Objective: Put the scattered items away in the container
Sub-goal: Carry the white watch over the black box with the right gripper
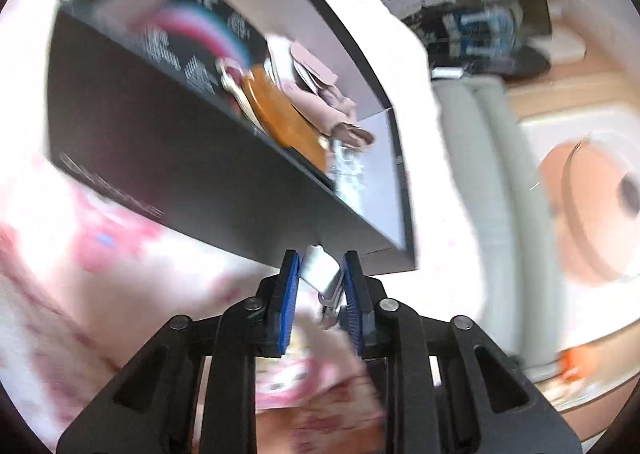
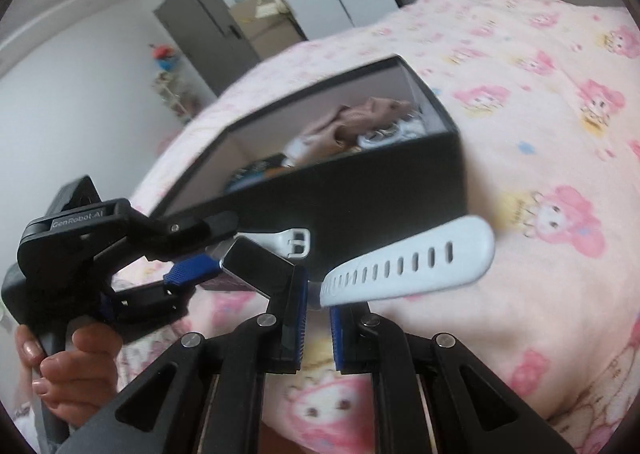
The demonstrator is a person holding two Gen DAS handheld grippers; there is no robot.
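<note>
Black card forms the box (image 1: 192, 158), which fills the left wrist view from 9 to 1 o'clock, tilted, open side up; faint grey lettering runs along its outer wall but is too blurred to read. Inside lie one orange disc (image 1: 288, 118), one beige cloth (image 1: 324, 102) and a dark printed sheet (image 1: 208, 42) with unreadable white text. At 6 o'clock the left gripper (image 1: 322, 282) has its blue pads narrowed onto the silver case of the watch (image 1: 320, 270), just beside the box's near corner. Pink cartoon-print bedding (image 1: 100, 262) lies beneath.

From the right wrist view, the left gripper (image 2: 208, 254) enters from 9 o'clock, a hand (image 2: 76, 366) wrapped round its handle at 8 o'clock; "GenRobot.AI" is printed on its body. It clamps the one watch (image 2: 256, 262), whose white holed strap (image 2: 408, 266) reaches toward 3 o'clock and whose buckle end (image 2: 296, 242) rests against the box (image 2: 360, 206) wall. The right gripper (image 2: 318, 314) at 6 o'clock stands narrowly parted; its left pad touches the watch case, and whether it grips anything I cannot tell. Bedding (image 2: 540, 134) spreads from 12 to 5 o'clock.
</note>
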